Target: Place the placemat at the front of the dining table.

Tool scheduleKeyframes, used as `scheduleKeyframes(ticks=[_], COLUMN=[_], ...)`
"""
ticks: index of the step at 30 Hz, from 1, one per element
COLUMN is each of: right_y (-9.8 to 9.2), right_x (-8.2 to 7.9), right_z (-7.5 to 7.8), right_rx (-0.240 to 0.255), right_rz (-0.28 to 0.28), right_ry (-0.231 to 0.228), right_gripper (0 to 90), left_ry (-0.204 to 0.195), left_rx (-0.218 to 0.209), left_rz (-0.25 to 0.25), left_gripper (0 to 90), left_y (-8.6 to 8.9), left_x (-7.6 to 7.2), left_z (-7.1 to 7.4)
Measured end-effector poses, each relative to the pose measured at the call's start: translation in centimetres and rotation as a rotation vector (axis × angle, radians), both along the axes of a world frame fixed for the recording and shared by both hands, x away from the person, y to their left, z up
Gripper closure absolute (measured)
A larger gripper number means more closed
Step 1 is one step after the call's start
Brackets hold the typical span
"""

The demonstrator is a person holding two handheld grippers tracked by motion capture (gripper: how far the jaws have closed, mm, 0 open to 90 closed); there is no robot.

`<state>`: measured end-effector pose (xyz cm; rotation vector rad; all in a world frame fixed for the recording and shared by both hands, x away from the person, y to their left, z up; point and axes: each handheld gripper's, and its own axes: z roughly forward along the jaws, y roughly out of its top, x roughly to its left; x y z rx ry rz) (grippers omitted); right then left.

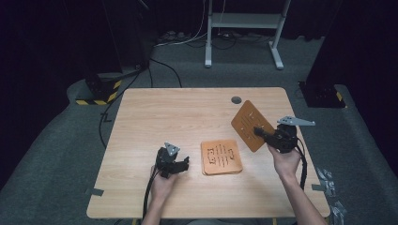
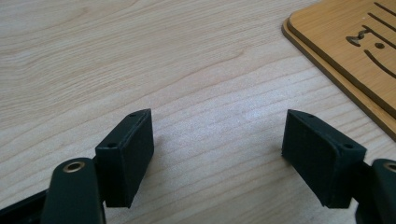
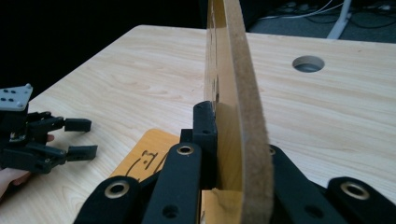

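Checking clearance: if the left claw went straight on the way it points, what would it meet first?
Probably the stack of orange cork-like mats with black line drawings: the open left claw points across the light wooden table towards its near edge. Depth is uncertain; it might pass low over bare wood first.

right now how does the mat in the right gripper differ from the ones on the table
The held mat is lifted off the table and tilted, clamped at its edge by the right gripper; the stack of mats lies flat. The held mat is single; the stack shows at least two layers. Nothing grips the stack: the left gripper sits open beside it. All are orange-brown with dark cut-out lines.
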<state>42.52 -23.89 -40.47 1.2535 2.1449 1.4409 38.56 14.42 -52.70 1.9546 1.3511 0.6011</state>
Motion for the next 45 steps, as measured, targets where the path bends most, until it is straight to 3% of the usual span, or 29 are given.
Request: scheduleKeyframes(ticks=[11,25,31,45], right_y=[-1.1,-2.2,-2.2,-3.3], right_x=[0.6,1.5,1.9,3.4], right_z=[-0.1,0.3,-0.1,-1.0], right_rx=[0.011,0.019,-0.014,-0.020], right_rz=[-0.035,-0.078,-0.087,-0.147], right_ry=[0.026,0.015,0.018,0.057], right_gripper=[86.5,86.5,86.5,86.4], left_ry=[0.000,0.000,0.000,0.001], left_rx=[0.000,0.000,0.000,0.001], left_rz=[0.000,0.000,0.000,0.000], left_gripper=[25.0,25.0,25.0,25.0], left_y=[0.0,0.0,0.0,0.0], left_x=[0.0,0.0,0.0,0.0], left_z=[0.0,0.0,0.0,0.0])
